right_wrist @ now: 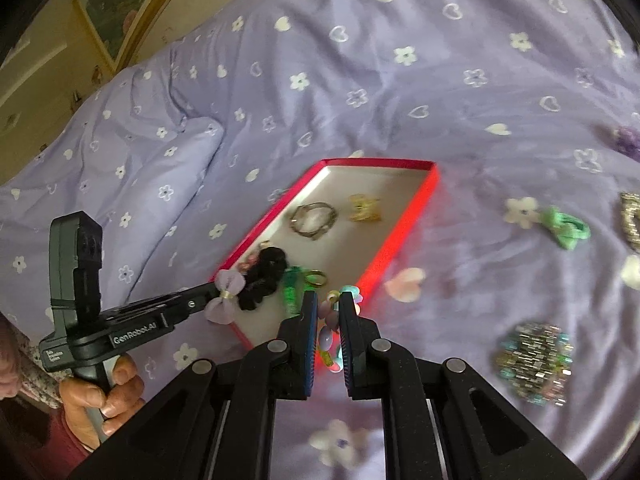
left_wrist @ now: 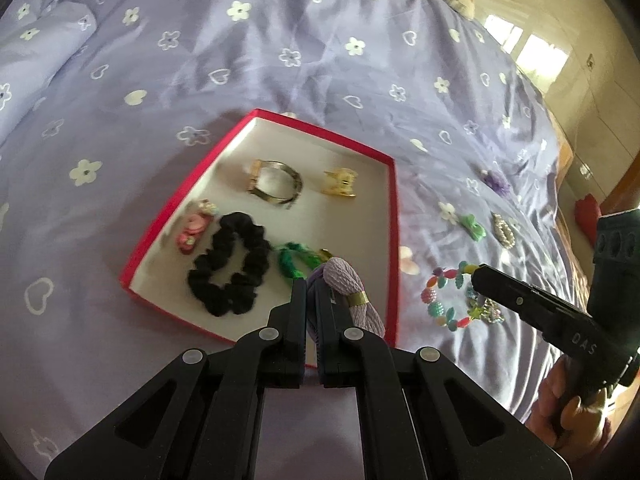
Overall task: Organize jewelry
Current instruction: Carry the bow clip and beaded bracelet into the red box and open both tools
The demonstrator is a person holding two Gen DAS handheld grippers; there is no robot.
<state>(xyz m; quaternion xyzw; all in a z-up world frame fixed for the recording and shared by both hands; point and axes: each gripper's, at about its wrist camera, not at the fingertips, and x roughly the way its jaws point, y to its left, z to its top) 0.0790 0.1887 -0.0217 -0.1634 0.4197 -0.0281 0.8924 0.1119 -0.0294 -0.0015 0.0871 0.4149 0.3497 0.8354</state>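
The left gripper point(left_wrist: 311, 292) pinches a lilac bow hair tie point(left_wrist: 352, 300) over the near edge of the red tray point(left_wrist: 394, 208), while only the right wrist view shows the right gripper point(right_wrist: 329, 312) clamped on the pastel bead bracelet point(right_wrist: 326, 336), a beaded heap point(right_wrist: 534, 364) lying beyond.

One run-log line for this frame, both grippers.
left gripper: shut on lilac bow, over red tray | right gripper: shut on bead bracelet | stage: carrying to tray
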